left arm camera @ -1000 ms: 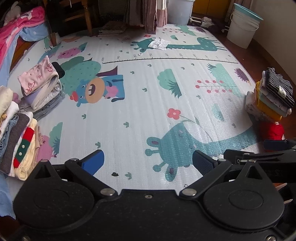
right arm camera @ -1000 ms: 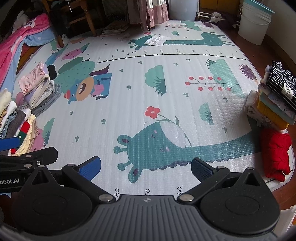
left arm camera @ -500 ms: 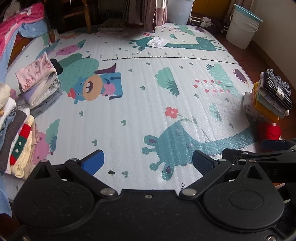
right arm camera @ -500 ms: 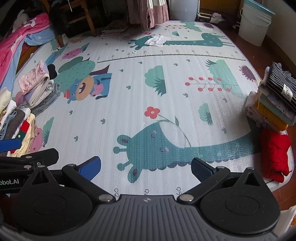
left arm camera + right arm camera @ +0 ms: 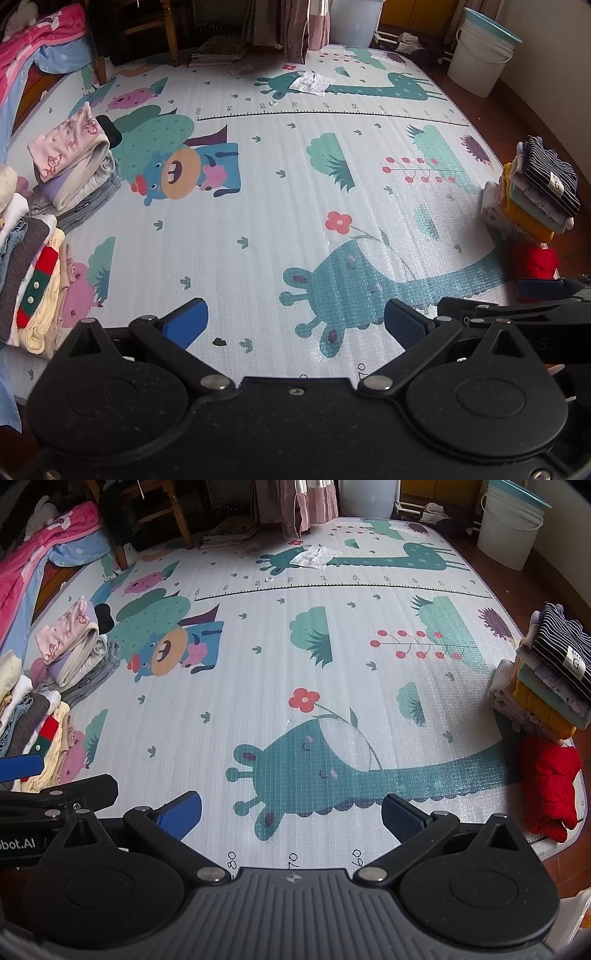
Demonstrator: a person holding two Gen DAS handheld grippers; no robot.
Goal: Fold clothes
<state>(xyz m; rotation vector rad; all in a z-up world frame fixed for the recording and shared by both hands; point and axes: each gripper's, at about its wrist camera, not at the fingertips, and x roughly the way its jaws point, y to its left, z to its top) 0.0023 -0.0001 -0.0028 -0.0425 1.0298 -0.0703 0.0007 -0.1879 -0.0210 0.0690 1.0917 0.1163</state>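
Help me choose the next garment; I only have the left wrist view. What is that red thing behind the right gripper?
Observer: The right wrist view shows it whole: an unfolded red padded garment, crumpled at the play mat's edge, beside the folded stack.
Operator: Is the right gripper free to take it?
Observer: Yes. Its fingers stand wide apart with nothing between them, above the mat's giraffe print.

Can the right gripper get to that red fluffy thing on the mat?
Probably yes. The right gripper is open and holds nothing, and the red garment lies loose at the mat's right edge, beside the folded stack, not under it. Only bare mat lies between them.
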